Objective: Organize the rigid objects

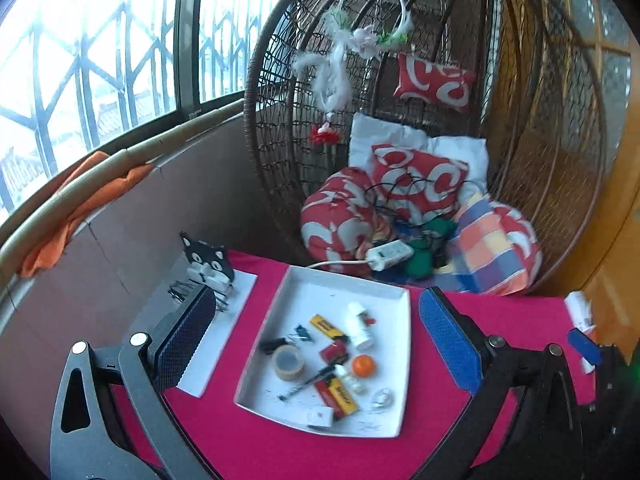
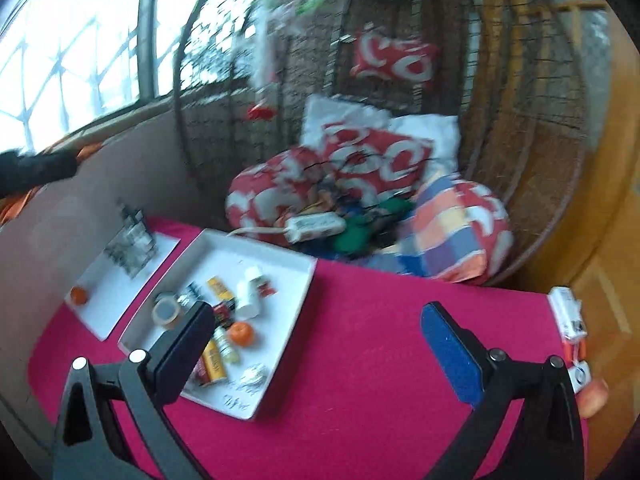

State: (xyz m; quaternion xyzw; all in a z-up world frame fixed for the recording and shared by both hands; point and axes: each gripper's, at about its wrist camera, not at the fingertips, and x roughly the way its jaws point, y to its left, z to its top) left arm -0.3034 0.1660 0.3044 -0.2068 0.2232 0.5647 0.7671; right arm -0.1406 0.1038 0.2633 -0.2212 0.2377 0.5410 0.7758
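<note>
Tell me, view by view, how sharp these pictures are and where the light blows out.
Left wrist view: fairly sharp; the items in the white tray read clearly, the window at upper left is blown out, and the fisheye bends the edges. Right wrist view: motion-blurred throughout, the cushions and the tray contents smeared, the window equally overexposed.

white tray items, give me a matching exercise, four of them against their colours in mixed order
Things in the white tray:
1. ball
2. tape roll
3. small bottle
4. pen

Colours:
A. white
B. black
C. orange
D. tan brown

Pairs: 1-C, 2-D, 3-A, 4-B
</note>
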